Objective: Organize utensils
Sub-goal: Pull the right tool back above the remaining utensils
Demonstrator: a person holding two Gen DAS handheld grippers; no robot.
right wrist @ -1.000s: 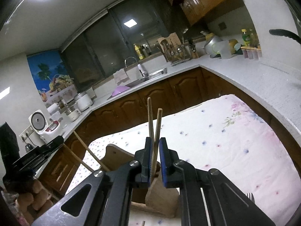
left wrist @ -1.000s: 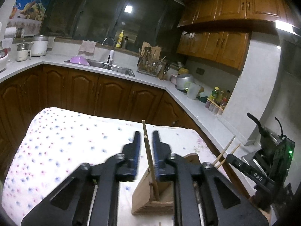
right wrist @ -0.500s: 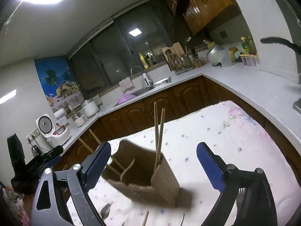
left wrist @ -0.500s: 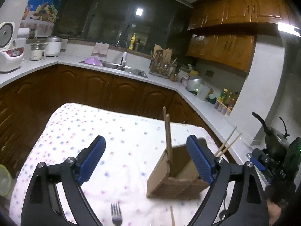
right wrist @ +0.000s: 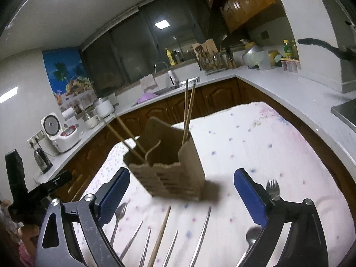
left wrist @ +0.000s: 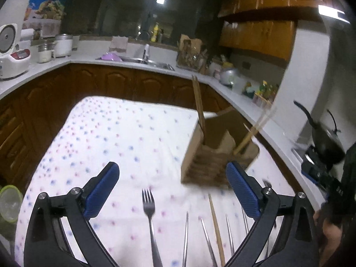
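1. Your left gripper (left wrist: 172, 191) hangs with its jaws spread wide and nothing between them; your right gripper (right wrist: 181, 197) is likewise released and empty.
2. Just below both lie the loose utensils: a fork (left wrist: 149, 213), a wooden chopstick (right wrist: 160, 233), several metal chopsticks (right wrist: 201, 233), a spoon (right wrist: 252, 237) and a second fork (right wrist: 273, 187), all flat on the dotted tablecloth (left wrist: 111, 138).
3. Beyond them stands the wooden holder (right wrist: 171, 166), with chopsticks (right wrist: 188, 111) upright in one compartment and more leaning in another.
4. You look between picks; next, I judge, lower onto one piece and close on its shaft.
5. Handles near you are cut off; motion blur smears the holder's slots.
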